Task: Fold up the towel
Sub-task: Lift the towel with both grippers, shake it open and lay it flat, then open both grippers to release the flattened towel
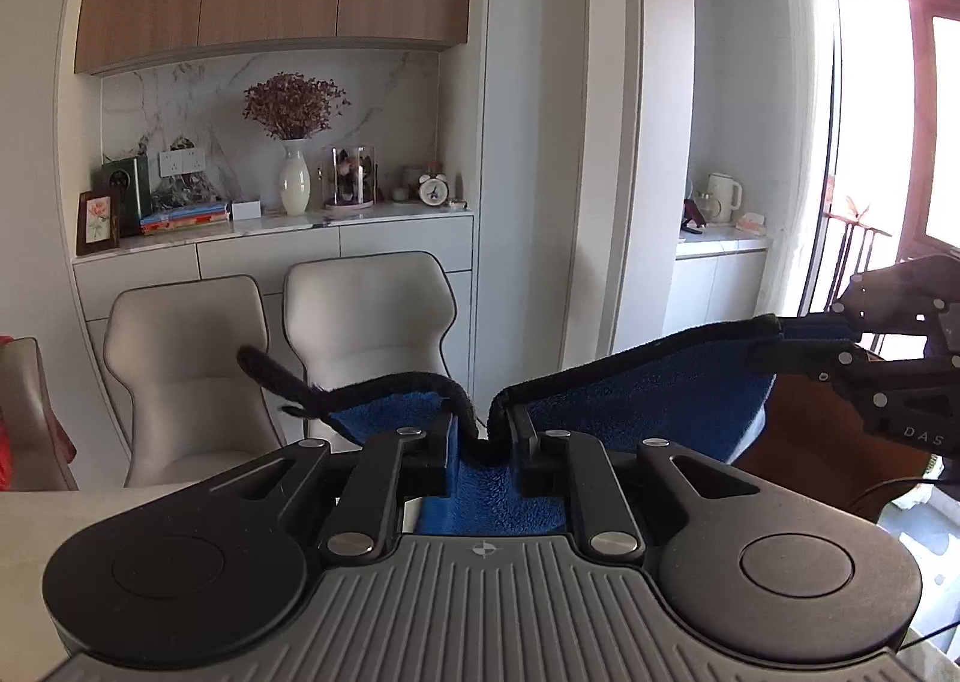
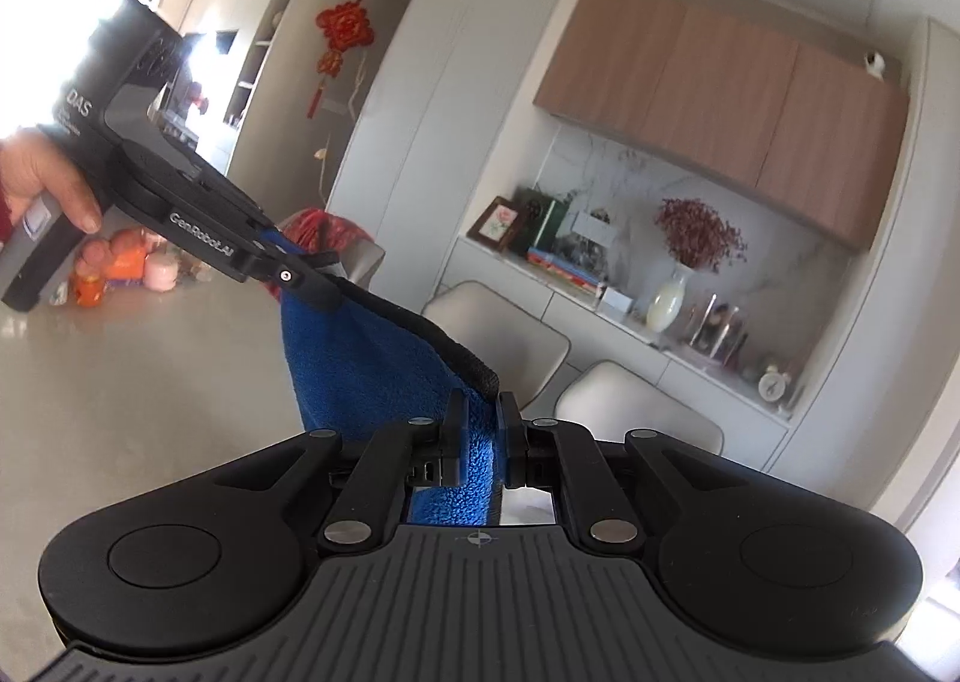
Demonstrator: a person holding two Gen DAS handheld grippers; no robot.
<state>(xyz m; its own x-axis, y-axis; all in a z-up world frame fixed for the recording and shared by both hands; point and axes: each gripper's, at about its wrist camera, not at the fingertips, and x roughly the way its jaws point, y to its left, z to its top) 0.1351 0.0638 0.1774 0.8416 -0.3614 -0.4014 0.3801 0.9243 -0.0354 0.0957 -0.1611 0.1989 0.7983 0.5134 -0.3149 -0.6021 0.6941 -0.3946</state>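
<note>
While both grippers pinch the blue towel (image 1: 648, 400) up in the air, left gripper (image 1: 480, 445) & right gripper (image 2: 481, 436) each hold a thin edge; a hard tug could slip it out.

The towel (image 1: 630, 406) is blue and fuzzy with a black edge. It is up in the air, pulled out sideways, and the rest hangs down.
</note>
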